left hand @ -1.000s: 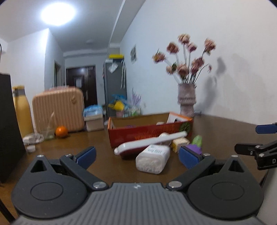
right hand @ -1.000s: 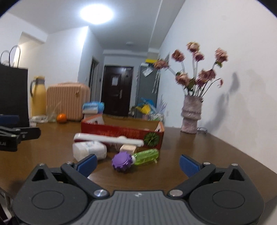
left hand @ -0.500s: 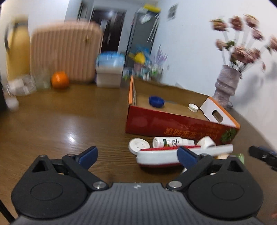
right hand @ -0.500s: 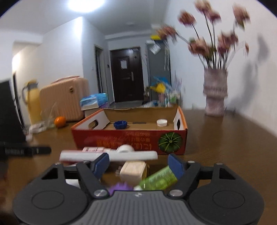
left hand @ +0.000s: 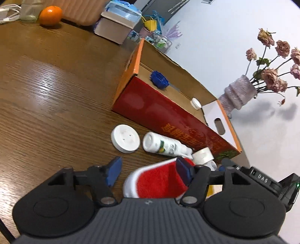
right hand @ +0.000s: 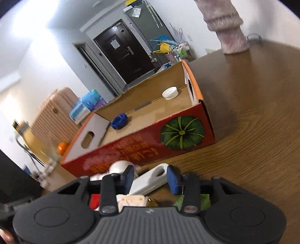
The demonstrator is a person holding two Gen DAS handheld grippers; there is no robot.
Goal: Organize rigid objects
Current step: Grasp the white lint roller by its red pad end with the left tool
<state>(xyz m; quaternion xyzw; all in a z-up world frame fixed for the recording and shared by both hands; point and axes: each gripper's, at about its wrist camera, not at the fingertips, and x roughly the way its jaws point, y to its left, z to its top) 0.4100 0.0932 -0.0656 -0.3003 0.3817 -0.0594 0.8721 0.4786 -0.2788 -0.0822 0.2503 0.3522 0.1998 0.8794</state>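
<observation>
A red-and-white lint brush (left hand: pixel 159 181) lies on the brown table in front of the red cardboard box (left hand: pixel 168 120). My left gripper (left hand: pixel 149 172) is closing around its red head. One pad is against the head; the other is still apart. My right gripper (right hand: pixel 151 177) is closing around the brush's white handle (right hand: pixel 150 181), its pads close beside it. The box (right hand: pixel 140 150) holds a blue cap (right hand: pixel 119 122) and a white cap (right hand: pixel 170 93). The right gripper's body (left hand: pixel 262 181) shows at the right of the left wrist view.
A white round lid (left hand: pixel 125 138), a lying white bottle (left hand: pixel 165 145) and a tape roll (left hand: pixel 203 154) sit before the box. A cream block (right hand: pixel 131 199) and green bottle (right hand: pixel 204 200) lie under my right gripper. Vase (left hand: pixel 238 95), orange (left hand: pixel 50 12) and suitcase (right hand: pixel 50 112) stand farther off.
Both grippers have dropped toward the table, rolled and come in over the brush. Their jaws have narrowed, and the brush now lies between both pairs of fingers.
</observation>
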